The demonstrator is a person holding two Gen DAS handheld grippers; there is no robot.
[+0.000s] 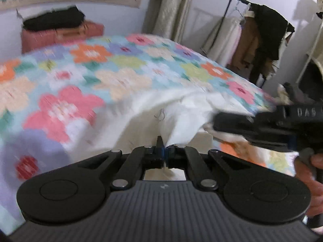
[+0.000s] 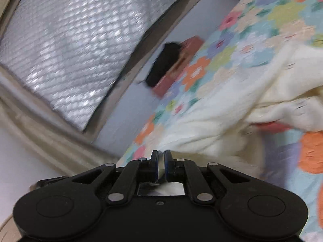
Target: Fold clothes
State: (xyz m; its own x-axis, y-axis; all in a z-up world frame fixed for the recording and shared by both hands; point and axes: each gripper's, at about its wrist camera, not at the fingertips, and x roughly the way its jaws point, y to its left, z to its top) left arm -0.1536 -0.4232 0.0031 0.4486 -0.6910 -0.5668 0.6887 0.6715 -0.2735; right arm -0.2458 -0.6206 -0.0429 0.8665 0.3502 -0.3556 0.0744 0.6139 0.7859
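Observation:
A cream white garment (image 1: 171, 113) lies bunched on a bed with a flower-patterned cover (image 1: 90, 70). My left gripper (image 1: 164, 147) is shut on an edge of the garment, which rises from its jaws. My right gripper (image 2: 160, 157) is shut on another edge of the same garment (image 2: 232, 113), which stretches away to the right over the cover (image 2: 252, 24). In the left wrist view the right gripper (image 1: 220, 121) comes in from the right, its fingers against the cloth. Both views are blurred by motion.
A red case (image 1: 60, 34) with a black bundle (image 1: 52, 20) on it stands beyond the bed by the wall. A clothes rack (image 1: 260, 38) with hanging garments stands at the right. A covered window (image 2: 66, 46) is above.

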